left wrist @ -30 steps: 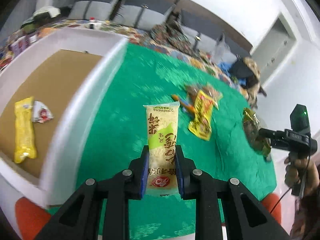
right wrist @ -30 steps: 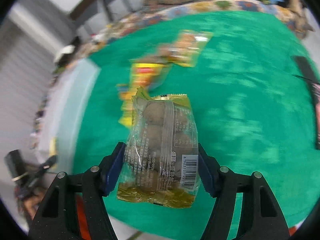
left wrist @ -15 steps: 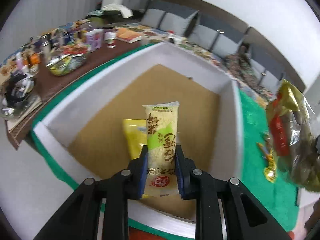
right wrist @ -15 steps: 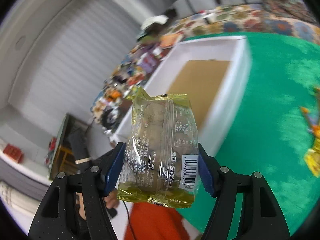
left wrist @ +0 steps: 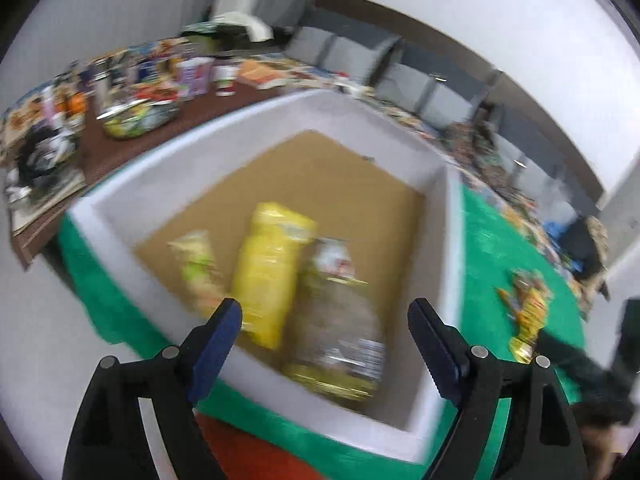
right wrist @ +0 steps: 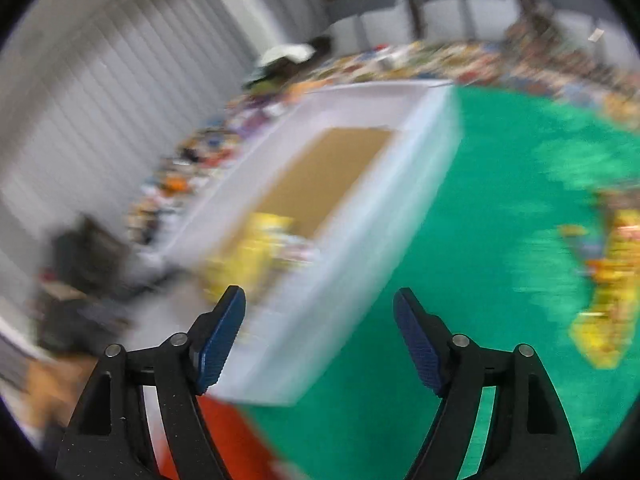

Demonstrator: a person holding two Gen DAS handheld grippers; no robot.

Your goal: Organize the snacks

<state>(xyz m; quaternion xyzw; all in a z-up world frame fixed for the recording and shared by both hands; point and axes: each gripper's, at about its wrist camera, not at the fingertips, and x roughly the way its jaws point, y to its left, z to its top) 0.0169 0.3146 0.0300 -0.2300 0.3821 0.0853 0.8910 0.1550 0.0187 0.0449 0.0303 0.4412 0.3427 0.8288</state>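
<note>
Both tongs released, jaws just opened, nothing between them. Left tongs (left wrist: 325, 336) over white box (left wrist: 450, 240): pale packet (left wrist: 198, 268), yellow packet (left wrist: 268, 276), clear bag (left wrist: 340, 332) lie inside. Right tongs (right wrist: 319, 330) above box corner; more snacks (right wrist: 608, 280) on green table (right wrist: 472, 240).

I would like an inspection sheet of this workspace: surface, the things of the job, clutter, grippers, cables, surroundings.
Surface: green cloth covers the table; a white box with a brown floor stands on it.
Job's things: in the box lie a pale green packet, a yellow packet and a clear packet of brown snacks, all blurred; loose snack packets wait on the cloth.
Clutter: cups and packages on the brown table behind.
Grippers: left gripper and right gripper open, nothing between the jaws, which have just been opening.
Cables: nothing seen.
Surroundings: grey sofa, white walls.
</note>
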